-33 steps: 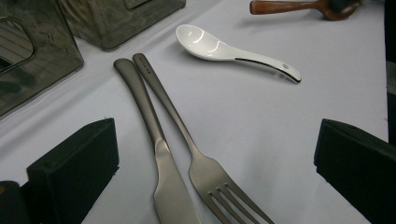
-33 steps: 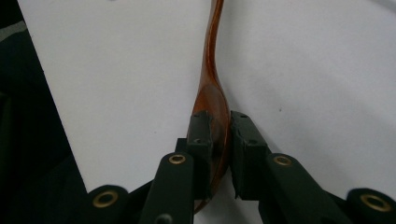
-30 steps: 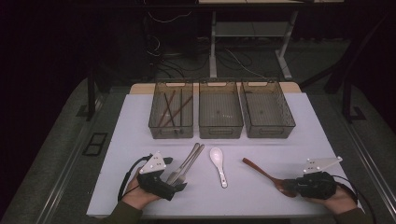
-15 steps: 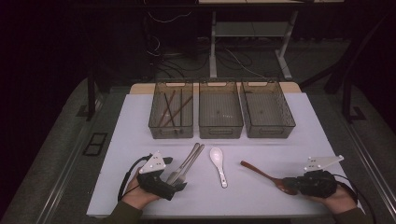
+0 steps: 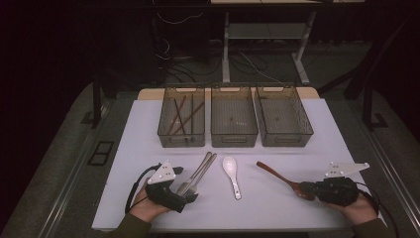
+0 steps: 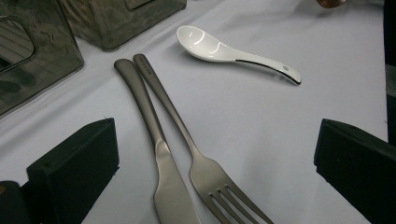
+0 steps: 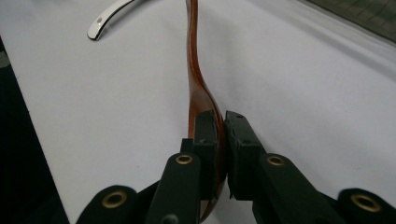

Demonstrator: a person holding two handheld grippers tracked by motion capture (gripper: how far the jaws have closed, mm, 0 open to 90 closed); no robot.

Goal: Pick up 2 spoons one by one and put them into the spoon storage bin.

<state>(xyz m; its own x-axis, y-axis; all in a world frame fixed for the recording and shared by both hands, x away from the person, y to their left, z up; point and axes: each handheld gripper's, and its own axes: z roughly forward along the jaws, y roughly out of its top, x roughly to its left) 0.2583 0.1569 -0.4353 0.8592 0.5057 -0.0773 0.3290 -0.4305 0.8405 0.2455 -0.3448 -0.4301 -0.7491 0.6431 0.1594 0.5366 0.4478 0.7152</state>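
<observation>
Wooden spoon point(image 7: 196, 79) sits at the right front of the white table point(image 5: 346, 144), bowl end pinched edge-on between the right gripper point(image 7: 219, 128) pads, handle pointing away toward the three bins point(image 5: 234, 116). Risk as I see it: grip is on the curved, glossy bowl, so the spoon could pivot or slide out on lift, and the long handle adds leverage. Wood is dark red-brown, lacquered, smooth, with a slim S-curved neck. Left gripper point(image 5: 190, 196) stands wide open, jaws straddling the knife point(image 6: 156, 154) and fork point(image 6: 201, 163); both are matte brushed metal, flat and thin, lying touching, so closing here could grab both or skid off. Ceramic spoon point(image 5: 231, 171) is glossy white, between the two hands. Bins are smoky translucent plastic; the left one holds chopsticks point(image 5: 181, 116).
</observation>
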